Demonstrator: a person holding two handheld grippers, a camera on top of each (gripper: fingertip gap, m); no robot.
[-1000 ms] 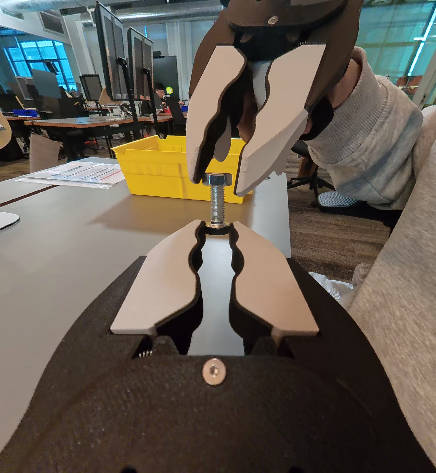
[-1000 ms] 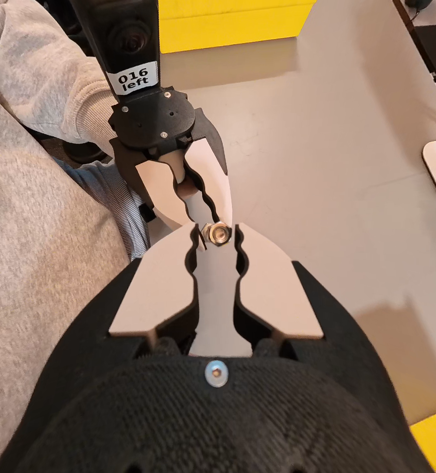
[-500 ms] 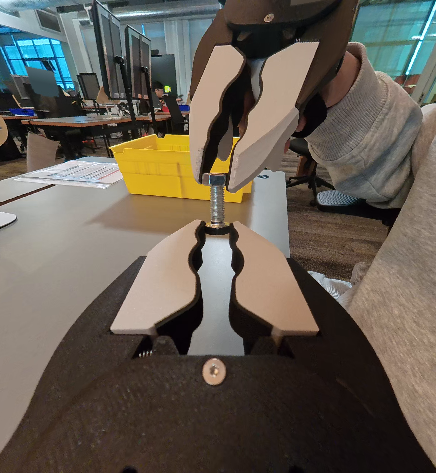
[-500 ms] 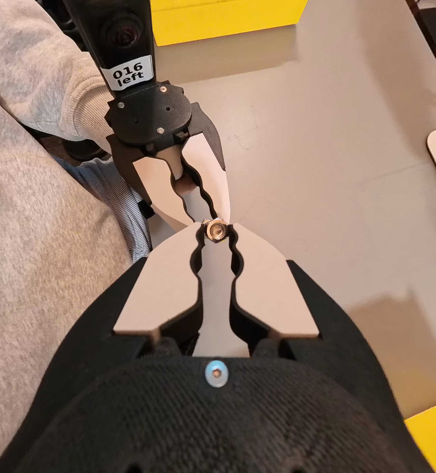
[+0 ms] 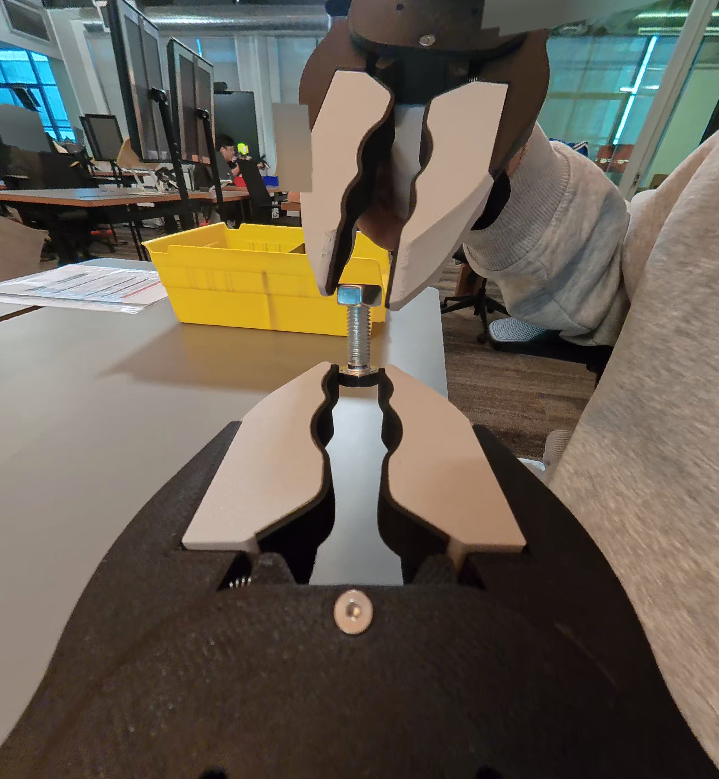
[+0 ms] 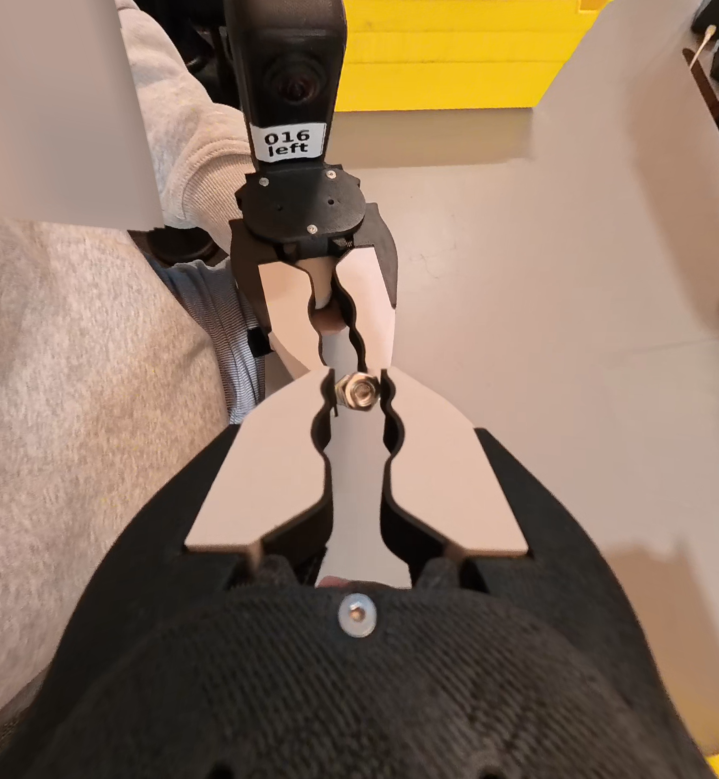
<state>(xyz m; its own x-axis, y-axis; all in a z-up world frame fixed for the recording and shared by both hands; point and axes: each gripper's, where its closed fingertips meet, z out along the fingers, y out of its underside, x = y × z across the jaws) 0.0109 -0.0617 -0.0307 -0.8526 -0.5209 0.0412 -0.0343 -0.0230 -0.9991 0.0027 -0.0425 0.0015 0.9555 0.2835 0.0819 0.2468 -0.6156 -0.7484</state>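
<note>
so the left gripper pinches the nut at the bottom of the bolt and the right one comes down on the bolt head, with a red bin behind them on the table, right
Nearly. The bin is yellow, not red, as the left wrist view shows. The rest holds: the left gripper pinches the nut at the bottom of the bolt, and the right gripper comes down on the bolt head, over the table.

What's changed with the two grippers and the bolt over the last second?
The right gripper came down and closed its fingers around the bolt head, which it earlier straddled with gaps at both sides. The left gripper stayed shut on the nut at the bolt's lower end; the yellow bin stayed put.
</note>
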